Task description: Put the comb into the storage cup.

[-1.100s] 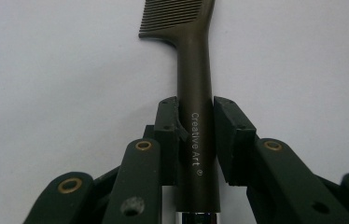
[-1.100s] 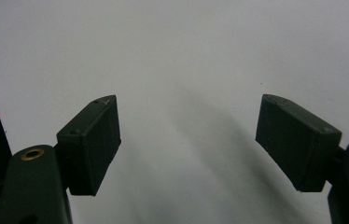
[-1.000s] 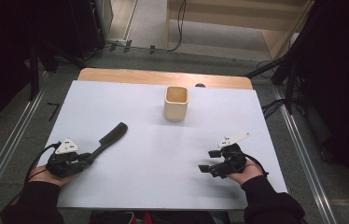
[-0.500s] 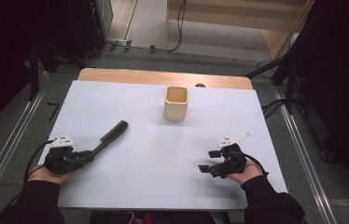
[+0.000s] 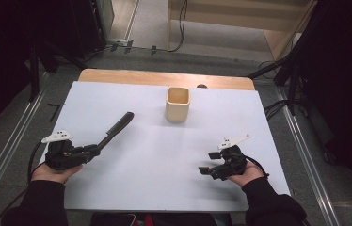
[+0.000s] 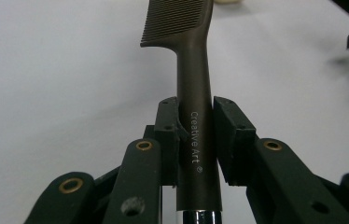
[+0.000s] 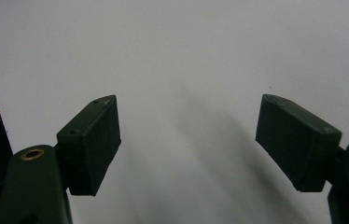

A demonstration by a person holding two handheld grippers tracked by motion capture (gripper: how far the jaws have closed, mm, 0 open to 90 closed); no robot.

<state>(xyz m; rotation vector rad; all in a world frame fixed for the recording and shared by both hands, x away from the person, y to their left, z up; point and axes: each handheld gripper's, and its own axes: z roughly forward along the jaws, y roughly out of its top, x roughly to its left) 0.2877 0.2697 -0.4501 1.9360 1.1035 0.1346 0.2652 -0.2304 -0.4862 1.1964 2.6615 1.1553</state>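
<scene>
**Comb held by its handle at the left, right gripper idle**

A dim room is surrounding a white table (image 5: 164, 188) with a wooden strip along its far edge; dark stands and cables are standing on the grey floor around it.

At the left, the left gripper (image 5: 92, 149) is lying low over the table, its jaws closing on the handle of a dark comb (image 5: 115, 128). In the left gripper view the two pads are pressing the handle from both sides just below where the teeth begin, with the printed lettering sitting between them. The comb (image 6: 192, 84) is pointing away toward the far middle of the table, its toothed end forward; whether that end is resting on the surface or lifting off it I cannot tell.

Judging by its look, the comb is light, stiff and thin, with a smooth handle that may be slipping or twisting if pinched weakly. The plain handle is the sound place to be gripping; the fine teeth are likely flexing under load and are better left alone.

At the far middle a small cream cup (image 5: 178, 104) is standing upright, well apart from both grippers.

At the right, the right gripper (image 5: 205, 169) is resting near the table's front, jaws spread wide and holding nothing
</scene>
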